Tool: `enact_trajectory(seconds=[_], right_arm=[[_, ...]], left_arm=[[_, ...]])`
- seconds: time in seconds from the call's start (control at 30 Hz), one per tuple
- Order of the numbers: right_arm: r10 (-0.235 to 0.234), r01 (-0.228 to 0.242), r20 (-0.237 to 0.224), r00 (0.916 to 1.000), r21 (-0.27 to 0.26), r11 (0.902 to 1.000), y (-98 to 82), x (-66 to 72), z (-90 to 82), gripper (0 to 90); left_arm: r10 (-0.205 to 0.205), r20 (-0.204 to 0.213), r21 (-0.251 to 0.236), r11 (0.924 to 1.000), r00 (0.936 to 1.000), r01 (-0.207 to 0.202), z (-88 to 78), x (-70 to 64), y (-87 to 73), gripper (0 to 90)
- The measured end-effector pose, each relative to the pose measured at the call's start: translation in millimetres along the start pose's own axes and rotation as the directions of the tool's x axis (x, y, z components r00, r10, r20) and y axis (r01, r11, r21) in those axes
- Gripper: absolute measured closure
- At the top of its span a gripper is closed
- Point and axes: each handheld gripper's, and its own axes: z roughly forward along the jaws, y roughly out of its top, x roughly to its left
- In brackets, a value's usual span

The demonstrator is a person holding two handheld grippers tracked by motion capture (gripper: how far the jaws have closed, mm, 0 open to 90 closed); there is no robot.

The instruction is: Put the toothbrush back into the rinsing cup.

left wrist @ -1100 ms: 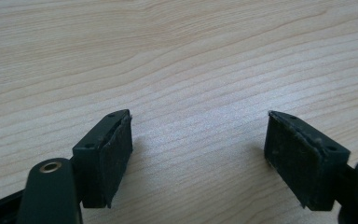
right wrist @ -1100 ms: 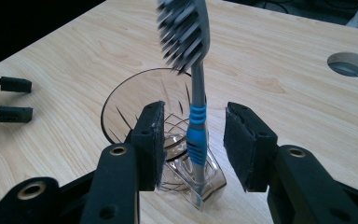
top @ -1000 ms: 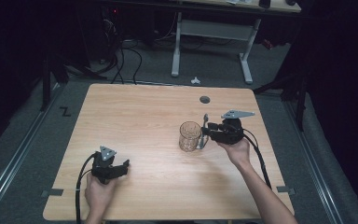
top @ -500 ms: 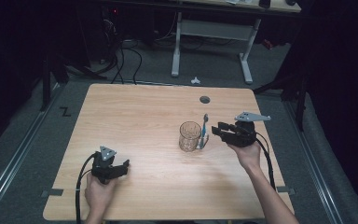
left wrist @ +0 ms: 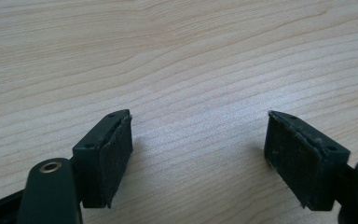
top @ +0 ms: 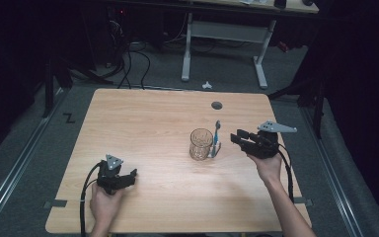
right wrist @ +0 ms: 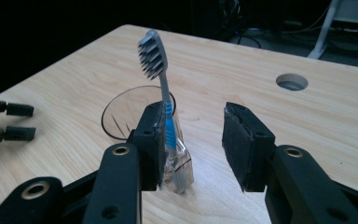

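The left gripper (top: pixel 131 174) rests low on the desk (top: pixel 148 123), well to the near left of the glass (top: pixel 201 143), jaws spread wide with nothing between them. The right gripper (top: pixel 236 138) sits just right of the glass, jaws parted and empty, having just been closing slightly. A toothbrush (top: pixel 216 138) stands upright, leaning on the glass's right side, bristles up. Beyond the glass lies a round hole (top: pixel 216 105).
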Motion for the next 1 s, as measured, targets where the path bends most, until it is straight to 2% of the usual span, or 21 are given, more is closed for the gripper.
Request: enact_trajectory(seconds=[0.37,0.67,1.0], right_arm=[[0.042,-0.042,0.018,0.9990,-0.022,0.9989,-11.8,-7.9,-9.2,59.8],[0.058,-0.057,0.023,0.9981,-0.025,0.9980,-20.3,-11.8,-13.0,60.3],[0.062,-0.061,0.025,0.9977,-0.029,0.9977,-21.4,-13.7,-16.5,60.5]], left_arm=[[0.000,0.000,0.000,1.0000,1.0000,0.000,0.0,0.0,0.0,23.9],[0.000,0.000,0.000,1.0000,1.0000,0.000,0.0,0.0,0.0,23.9],[0.000,0.000,0.000,1.0000,1.0000,0.000,0.0,-0.1,0.1,23.9]])
